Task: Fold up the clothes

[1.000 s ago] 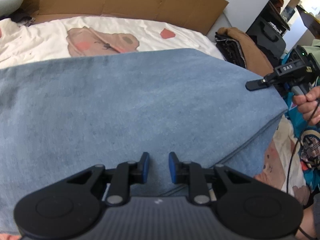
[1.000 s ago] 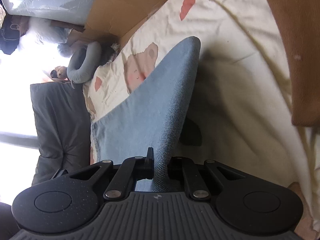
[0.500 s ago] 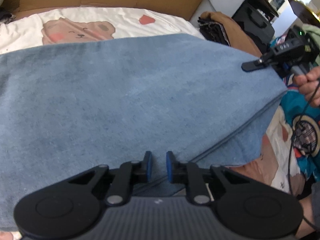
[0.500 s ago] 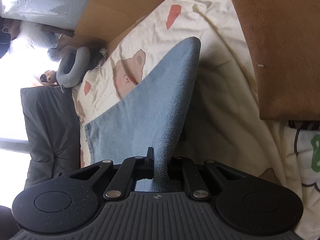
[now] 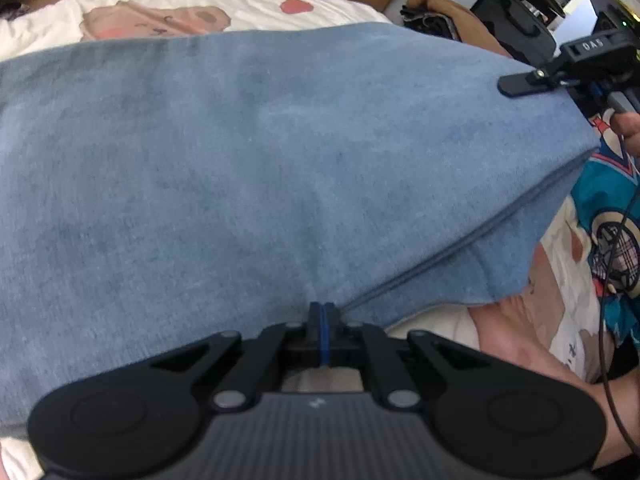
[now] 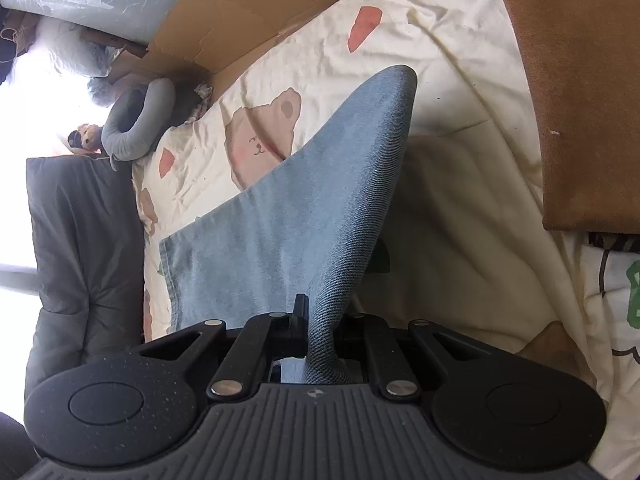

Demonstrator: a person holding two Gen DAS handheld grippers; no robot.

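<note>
From your left wrist, the soft, light blue denim-like garment [image 5: 248, 160] lies spread over the cream bear-print bedsheet [image 5: 168, 4]; your left gripper [image 5: 320, 322] has just been closing and now pinches its near hem. From your right wrist, your right gripper [image 6: 316, 344] is clamped on a folded edge of the garment [image 6: 320, 208], lifting it. It will drape limply, so hold hems and corners. No containers show.

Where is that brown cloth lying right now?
In the right wrist view the brown cloth lies at the upper right on the cream bear-print bedsheet, right of the lifted blue denim garment.
</note>
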